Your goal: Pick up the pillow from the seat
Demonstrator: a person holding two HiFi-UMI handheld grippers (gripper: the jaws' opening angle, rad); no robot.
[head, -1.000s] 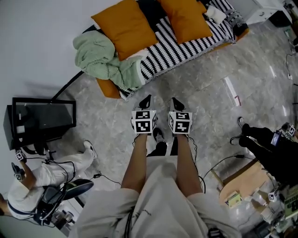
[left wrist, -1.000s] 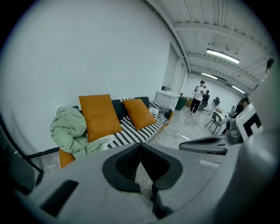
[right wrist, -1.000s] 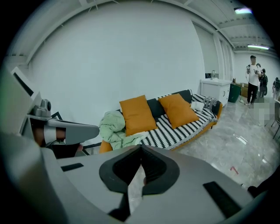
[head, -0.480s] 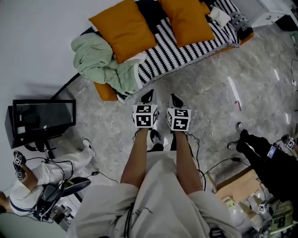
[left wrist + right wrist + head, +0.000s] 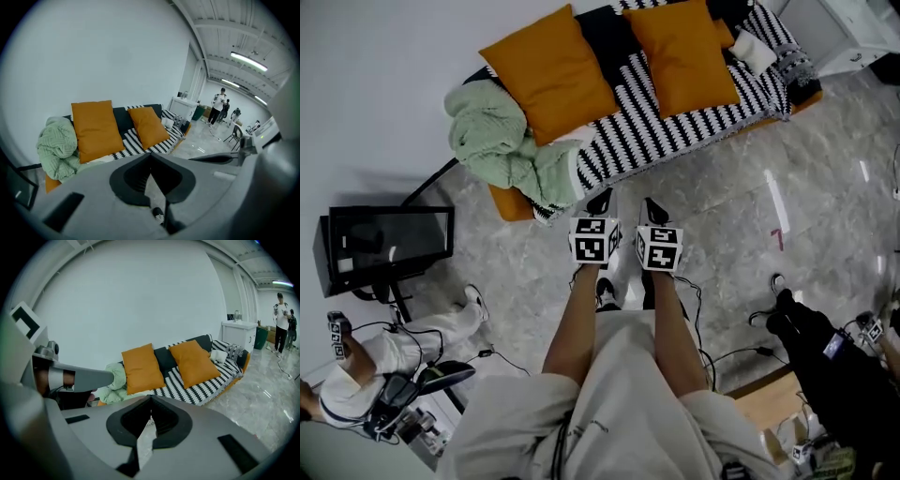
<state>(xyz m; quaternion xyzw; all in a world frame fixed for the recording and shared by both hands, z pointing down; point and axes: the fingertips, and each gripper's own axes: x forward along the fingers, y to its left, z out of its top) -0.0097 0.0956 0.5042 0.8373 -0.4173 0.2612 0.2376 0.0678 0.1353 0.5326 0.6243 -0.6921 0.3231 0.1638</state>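
Left orange pillow (image 5: 548,73) leans on the black-and-white striped daybed (image 5: 675,127), just right of a crumpled green blanket (image 5: 497,131) and at about 11 o'clock from the left gripper (image 5: 600,202). Beside it, the right orange pillow (image 5: 682,54) lies at roughly 12 o'clock from the right gripper (image 5: 654,208). Both grippers hang side by side over the grey marble floor (image 5: 722,216), well apart from the pillows. Each has its jaws pressed together with nothing between them.
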